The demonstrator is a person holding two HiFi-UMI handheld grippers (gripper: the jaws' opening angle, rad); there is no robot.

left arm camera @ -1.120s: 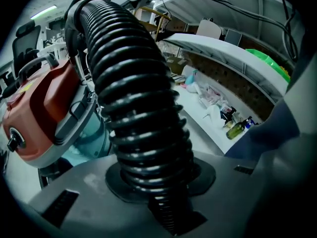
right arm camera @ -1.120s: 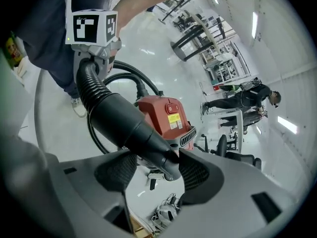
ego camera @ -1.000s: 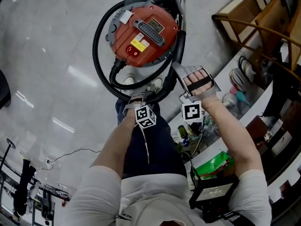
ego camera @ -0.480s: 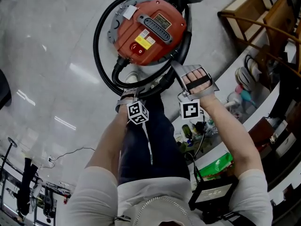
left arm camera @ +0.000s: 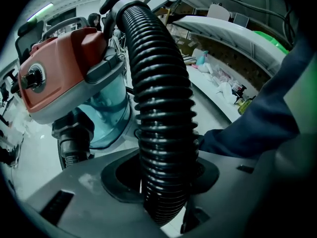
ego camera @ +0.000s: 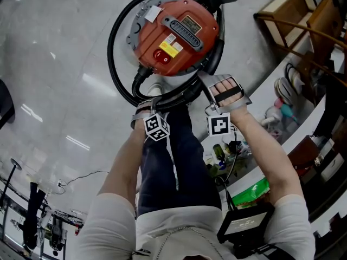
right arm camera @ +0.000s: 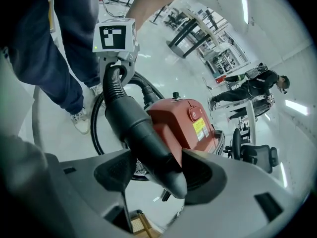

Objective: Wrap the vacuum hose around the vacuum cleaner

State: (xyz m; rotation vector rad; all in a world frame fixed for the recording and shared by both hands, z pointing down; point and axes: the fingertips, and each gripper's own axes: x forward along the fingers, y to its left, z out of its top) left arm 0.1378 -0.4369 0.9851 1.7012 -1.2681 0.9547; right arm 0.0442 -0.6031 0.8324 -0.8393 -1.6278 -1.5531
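The red vacuum cleaner [ego camera: 176,34] stands on the floor ahead, with its black hose [ego camera: 114,64] looped round its left and near sides. My left gripper [ego camera: 147,110] straddles the corrugated hose [left arm camera: 158,98] beside the red body [left arm camera: 59,68]. Its jaws have just been opening, and a gap shows at the left jaw. My right gripper [ego camera: 217,93] is shut on the hose's smooth black end piece [right arm camera: 133,123], close to the vacuum [right arm camera: 190,125]. From the right gripper view, the left gripper [right arm camera: 116,66] sits further along the same hose.
The person's dark trouser leg [ego camera: 173,156] and shoe [ego camera: 154,90] stand just behind the hose. A wooden chair [ego camera: 293,20] and a curved white shelf [ego camera: 282,107] with clutter lie to the right. A thin cable [ego camera: 81,177] crosses the floor at left. Other people [right arm camera: 257,86] stand far off.
Both grippers have moved toward the vacuum and lower. The left one has shifted left along the hose, and the near hose loop now lies closer against the vacuum's body.
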